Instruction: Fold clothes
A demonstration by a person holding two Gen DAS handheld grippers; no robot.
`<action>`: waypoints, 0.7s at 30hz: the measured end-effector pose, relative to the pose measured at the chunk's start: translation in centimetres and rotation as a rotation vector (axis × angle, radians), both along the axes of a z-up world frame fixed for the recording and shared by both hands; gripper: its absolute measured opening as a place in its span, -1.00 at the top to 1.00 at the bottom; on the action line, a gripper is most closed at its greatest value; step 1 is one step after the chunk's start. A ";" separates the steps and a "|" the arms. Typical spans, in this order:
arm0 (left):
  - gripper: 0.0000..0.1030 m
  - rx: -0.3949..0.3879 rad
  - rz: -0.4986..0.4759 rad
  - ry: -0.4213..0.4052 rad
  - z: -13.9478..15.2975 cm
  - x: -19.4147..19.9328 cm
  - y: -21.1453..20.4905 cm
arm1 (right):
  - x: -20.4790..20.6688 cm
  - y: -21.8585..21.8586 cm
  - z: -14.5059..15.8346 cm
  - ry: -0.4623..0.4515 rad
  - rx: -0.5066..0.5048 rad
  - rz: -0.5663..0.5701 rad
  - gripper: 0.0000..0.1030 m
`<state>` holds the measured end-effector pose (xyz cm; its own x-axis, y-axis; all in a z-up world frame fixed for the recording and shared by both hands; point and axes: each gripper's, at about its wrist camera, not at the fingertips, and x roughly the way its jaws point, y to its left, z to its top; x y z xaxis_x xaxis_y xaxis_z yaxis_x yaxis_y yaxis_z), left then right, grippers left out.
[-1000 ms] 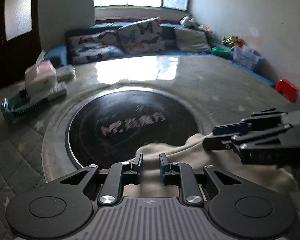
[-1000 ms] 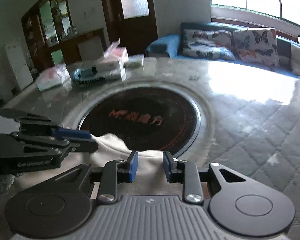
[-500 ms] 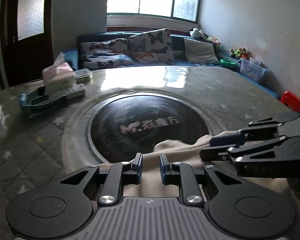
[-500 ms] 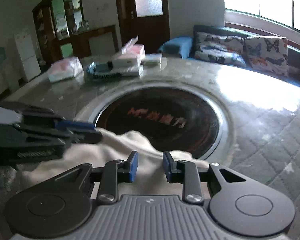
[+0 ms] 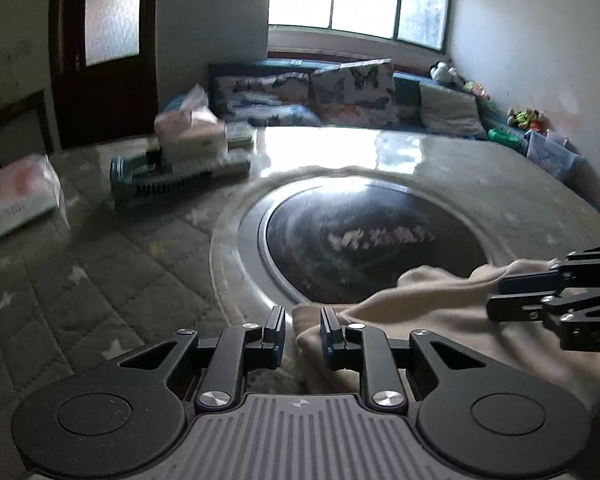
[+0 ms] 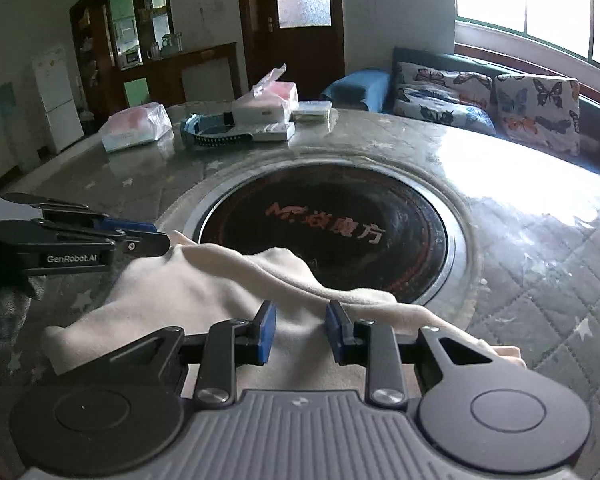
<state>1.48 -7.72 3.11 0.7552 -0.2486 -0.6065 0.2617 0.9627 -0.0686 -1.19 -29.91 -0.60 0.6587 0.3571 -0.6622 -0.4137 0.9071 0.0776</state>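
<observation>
Your round table (image 6: 540, 248), covered in a quilted grey cloth under a glossy sheet, fills both views, with a sofa (image 6: 480, 92) of butterfly cushions along the wall beyond it. A dark circular inset (image 6: 328, 232) with pink and white lettering sits at the table's middle. The cream garment (image 6: 204, 292) lies rumpled on the near side of the table, one ridge of it lapping over the near edge of the inset and its bulk spread toward you. Your right gripper (image 6: 298, 330) hovers low over the cloth with its blue-padded fingers parted and fabric visible in the gap between them, nothing pinched. Your left gripper (image 5: 302, 330) sits at the garment's left end, its fingers likewise apart, a bunched corner of cloth lying just inside the right-hand one. From the right wrist view the left gripper's tip sits right at the garment's raised far corner; you cannot tell whether they touch. On the far side of the table sit a tissue box (image 6: 266, 102), a blue basket (image 6: 212, 132) and a plastic-wrapped pack (image 6: 136, 126), close together.
</observation>
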 end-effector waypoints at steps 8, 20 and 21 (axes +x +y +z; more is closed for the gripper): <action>0.58 -0.001 -0.061 -0.030 1.2 -2.8 -0.3 | 0.6 1.9 0.9 -0.014 0.012 0.044 0.47; 0.61 -0.132 0.009 0.060 1.3 -4.0 4.5 | 0.5 5.2 0.7 -0.030 -0.024 0.128 0.46; 0.61 -0.137 0.003 0.066 1.2 -3.8 4.3 | 0.0 5.3 1.0 -0.038 -0.023 0.139 0.46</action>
<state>-2.31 -3.44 4.35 0.7157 -0.3306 -0.6152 0.2497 0.9438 -0.2166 -1.19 -24.63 0.41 0.6289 0.4316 -0.6467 -0.5375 0.8423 0.0394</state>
